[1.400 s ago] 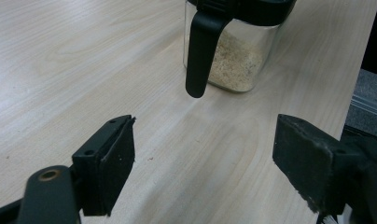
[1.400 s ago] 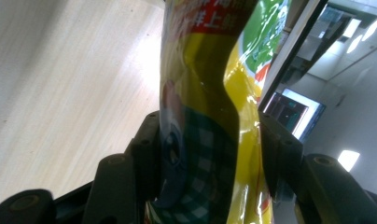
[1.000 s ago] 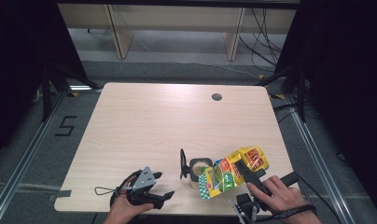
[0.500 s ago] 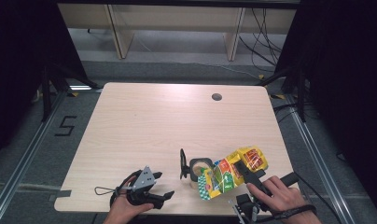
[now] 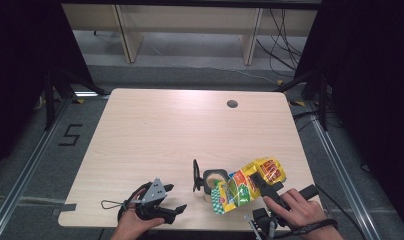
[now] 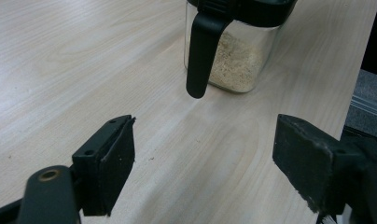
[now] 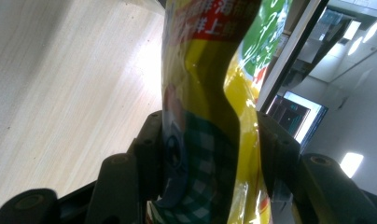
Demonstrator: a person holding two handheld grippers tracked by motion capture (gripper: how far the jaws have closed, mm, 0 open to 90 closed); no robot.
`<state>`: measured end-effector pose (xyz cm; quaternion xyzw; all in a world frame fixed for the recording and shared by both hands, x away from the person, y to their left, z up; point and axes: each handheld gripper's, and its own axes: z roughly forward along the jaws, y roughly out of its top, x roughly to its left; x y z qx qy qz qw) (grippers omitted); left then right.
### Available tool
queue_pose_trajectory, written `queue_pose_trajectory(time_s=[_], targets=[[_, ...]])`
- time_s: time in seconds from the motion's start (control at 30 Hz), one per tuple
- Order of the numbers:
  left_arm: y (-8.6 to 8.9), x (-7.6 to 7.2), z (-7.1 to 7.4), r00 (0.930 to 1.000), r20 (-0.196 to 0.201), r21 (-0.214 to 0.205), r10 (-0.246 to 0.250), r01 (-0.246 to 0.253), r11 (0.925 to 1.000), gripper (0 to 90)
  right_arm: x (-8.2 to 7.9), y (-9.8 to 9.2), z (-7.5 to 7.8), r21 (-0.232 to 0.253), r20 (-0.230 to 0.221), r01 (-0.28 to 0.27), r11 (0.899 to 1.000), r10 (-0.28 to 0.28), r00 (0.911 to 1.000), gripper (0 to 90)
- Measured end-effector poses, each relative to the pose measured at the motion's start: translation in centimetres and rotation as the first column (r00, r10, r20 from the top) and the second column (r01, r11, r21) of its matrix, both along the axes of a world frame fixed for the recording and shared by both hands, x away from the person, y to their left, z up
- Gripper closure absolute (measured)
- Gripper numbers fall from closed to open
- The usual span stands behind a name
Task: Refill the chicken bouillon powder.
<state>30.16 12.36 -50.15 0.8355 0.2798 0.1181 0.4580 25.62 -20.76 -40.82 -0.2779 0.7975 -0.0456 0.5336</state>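
Right hand-held gripper [image 5: 264, 184]: jaws are clamped on a yellow-green bag [image 5: 242, 184], which is held tilted over a clear jar [image 5: 213, 180] near the front edge of the worktop [image 5: 180, 130]; in the right gripper view the bag [image 7: 210, 112] is seen pinched between both jaws. Left hand-held gripper [image 5: 174, 211]: jaws are spread wide with nothing between them, low over the front of the worktop, left of the jar and apart from it. Jar [image 6: 233, 60]: a pale powder is held inside, and its black lid [image 5: 195, 175] is stood open at its left side.
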Motion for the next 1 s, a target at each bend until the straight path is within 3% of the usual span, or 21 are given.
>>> queue_pose_trajectory(time_s=[0.07,0.2,0.23,0.27,0.37,0.4,0.43,0.47,0.53,0.6,0.73,0.8,0.83,0.97,1.0], targets=[[-0.18,-0.02,-0.07,1.0,0.003,-0.027,0.004,-0.004,0.9996,20.6,-0.13,-0.03,0.2,0.02,0.007,0.004,1.0,-0.005,1.0,52.0],[-0.1,0.04,-0.04,0.9999,0.009,-0.013,-0.006,0.006,0.9999,20.6,-0.36,0.01,-0.01,0.016,-0.012,0.017,1.0,-0.017,0.9998,52.0],[0.02,0.07,0.01,1.0,0.009,0.004,-0.002,0.002,1.0,20.6,-0.2,0.2,0.03,0.008,-0.005,-0.011,1.0,0.011,0.9999,52.1],[-0.11,-0.04,-0.05,1.0,-0.003,-0.02,0.007,-0.007,0.9998,20.6,-0.22,0.25,0.0,0.012,-0.007,-0.013,1.0,0.013,0.9999,52.1],[-0.07,-0.04,-0.02,1.0,0.001,-0.01,0.003,-0.003,0.9999,20.6,-0.52,0.15,0.07,0.032,0.002,0.006,0.999,-0.006,1.0,52.1],[0.03,0.05,0.03,1.0,0.008,0.009,-0.004,0.004,0.9999,20.6,-0.4,0.3,0.24,0.024,0.006,-0.019,1.0,0.019,0.9998,52.2],[-0.16,-0.03,-0.06,1.0,0.001,-0.019,-0.002,0.002,0.9998,20.6,-0.42,0.32,0.25,0.025,0.007,-0.02,0.999,0.02,0.9998,52.2],[-0.13,0.01,-0.04,0.9999,0.011,-0.012,-0.009,0.009,0.9999,20.6,-0.49,0.38,0.21,0.012,0.001,-0.017,1.0,0.017,0.9999,52.2],[-0.07,0.05,0.0,0.9999,0.011,-0.007,-0.01,0.01,0.9999,20.6,-0.58,0.38,-0.16,0.038,-0.005,0.007,0.999,-0.007,1.0,52.4],[-0.04,-0.06,0.05,1.0,0.003,-0.008,0.008,-0.008,0.9999,20.6,-0.4,0.46,-0.16,0.019,-0.013,-0.015,1.0,0.016,0.9998,52.5],[-0.01,0.03,0.01,1.0,0.003,0.0,-0.002,0.002,1.0,20.6,-0.27,0.14,0.21,0.039,0.003,-0.019,0.999,0.019,0.9998,52.6],[-0.16,-0.05,-0.04,1.0,0.006,-0.016,-0.003,0.004,0.9999,20.7,-0.4,-0.1,0.09,0.052,-0.003,0.017,0.999,-0.017,0.9999,52.6],[-0.21,-0.15,-0.07,1.0,-0.006,-0.023,0.007,-0.007,0.9997,20.7,-0.2,0.08,0.18,0.027,-0.004,-0.014,1.0,0.014,0.9999,52.6],[0.01,0.01,0.04,0.9999,0.012,-0.001,-0.005,0.005,1.0,20.7,-0.31,0.13,-0.22,0.029,-0.025,0.015,0.999,-0.014,0.9996,53.0],[0.01,0.03,0.01,0.9999,0.012,-0.002,-0.009,0.009,1.0,20.8,-0.21,0.27,0.03,0.013,-0.017,-0.015,1.0,0.015,0.9998,53.1]])
